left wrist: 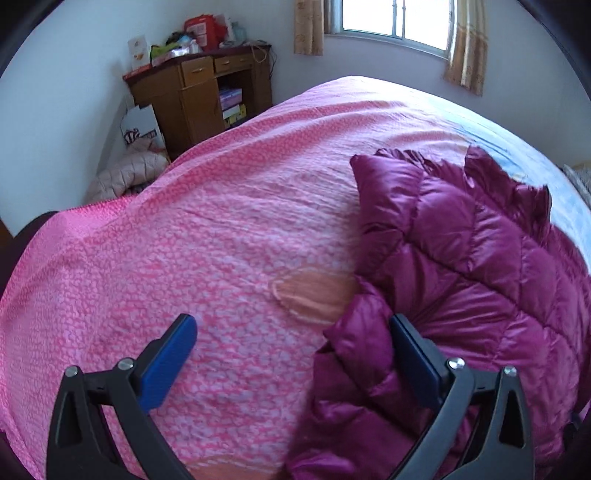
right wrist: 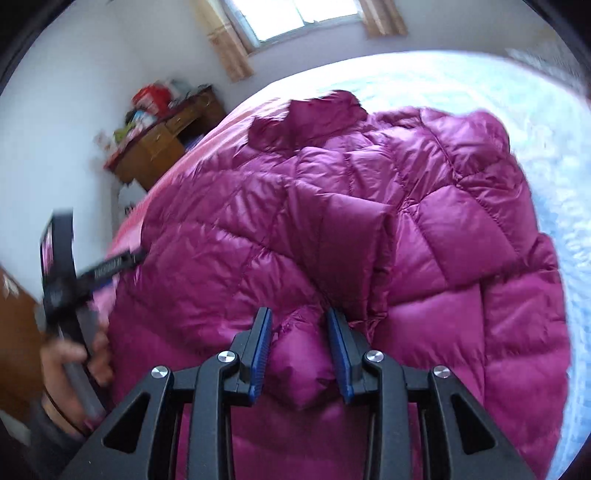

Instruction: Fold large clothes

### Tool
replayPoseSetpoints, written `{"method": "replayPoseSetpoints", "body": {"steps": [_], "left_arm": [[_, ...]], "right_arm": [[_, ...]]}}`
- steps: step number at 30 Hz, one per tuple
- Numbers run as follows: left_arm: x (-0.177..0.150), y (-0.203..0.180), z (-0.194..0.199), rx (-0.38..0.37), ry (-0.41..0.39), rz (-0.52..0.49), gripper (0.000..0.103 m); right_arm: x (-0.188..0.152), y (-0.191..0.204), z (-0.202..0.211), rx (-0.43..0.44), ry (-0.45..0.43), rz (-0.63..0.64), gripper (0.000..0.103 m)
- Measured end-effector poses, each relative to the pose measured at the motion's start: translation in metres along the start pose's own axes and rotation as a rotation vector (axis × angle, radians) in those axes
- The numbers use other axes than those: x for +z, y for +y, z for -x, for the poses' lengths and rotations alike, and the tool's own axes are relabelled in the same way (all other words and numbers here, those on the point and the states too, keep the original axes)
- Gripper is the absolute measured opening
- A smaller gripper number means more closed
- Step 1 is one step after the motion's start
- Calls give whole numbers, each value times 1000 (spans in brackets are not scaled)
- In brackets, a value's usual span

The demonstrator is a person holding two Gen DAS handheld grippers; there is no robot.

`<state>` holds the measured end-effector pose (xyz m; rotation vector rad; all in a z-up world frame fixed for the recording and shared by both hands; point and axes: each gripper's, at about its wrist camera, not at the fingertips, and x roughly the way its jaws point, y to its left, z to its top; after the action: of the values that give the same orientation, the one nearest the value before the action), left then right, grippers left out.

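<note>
A magenta quilted down jacket point(left wrist: 461, 240) lies spread on the pink bedspread point(left wrist: 221, 221). My left gripper point(left wrist: 291, 320) hangs open and wide over the bed. A puffy edge of the jacket sits just inside its right finger point(left wrist: 413, 354), while the left finger point(left wrist: 173, 354) is over bare bedspread. In the right wrist view the jacket point(right wrist: 369, 184) fills the middle, and my right gripper point(right wrist: 298, 314) is shut on a raised fold of it, with both blue pads pressing into the padding. At the left edge of that view a person's hand point(right wrist: 66, 365) holds the blurred left gripper.
A wooden desk point(left wrist: 207, 92) piled with boxes stands in the far corner, under a curtained window point(left wrist: 395, 22). A white bag point(left wrist: 140, 125) and a pale pink quilted garment point(left wrist: 125, 173) lie on the floor beside the bed. A light blue sheet point(right wrist: 554, 147) covers the bed's right side.
</note>
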<state>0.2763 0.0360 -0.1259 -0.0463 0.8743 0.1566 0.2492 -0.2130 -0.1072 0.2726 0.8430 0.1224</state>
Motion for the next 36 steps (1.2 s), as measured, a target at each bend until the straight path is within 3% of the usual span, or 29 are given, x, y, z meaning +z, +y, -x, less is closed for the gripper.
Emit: {"method": "replayPoseSetpoints", "body": {"steps": [3, 4, 7, 11, 15, 19, 22, 26, 29, 36], "left_arm": [[4, -8, 9, 33, -3, -32, 103], [6, -7, 20, 32, -28, -34, 103], [13, -3, 49, -10, -96, -8, 103], [47, -11, 78, -95, -168, -17, 103], [79, -40, 75, -119, -207, -82, 103], [94, -68, 54, -142, -186, -104, 103], [98, -79, 20, -152, -108, -56, 103], [82, -80, -33, -151, 3, 0, 101], [62, -82, -56, -97, 15, -26, 101], [59, -77, -48, -133, 3, -6, 103]], "right_arm": [[12, -6, 1, 10, 8, -35, 33], [19, -12, 11, 25, -25, -78, 33], [37, -16, 39, 22, -135, -84, 33], [81, -22, 44, 19, -132, -64, 35], [136, -31, 24, 120, -102, -121, 66], [189, -48, -20, 166, -39, -253, 66], [217, -58, -54, 152, -3, -332, 66], [242, -57, -96, 106, 35, -329, 66], [252, -55, -122, 52, 55, -332, 66], [251, -50, -175, -30, 146, -296, 66]]}}
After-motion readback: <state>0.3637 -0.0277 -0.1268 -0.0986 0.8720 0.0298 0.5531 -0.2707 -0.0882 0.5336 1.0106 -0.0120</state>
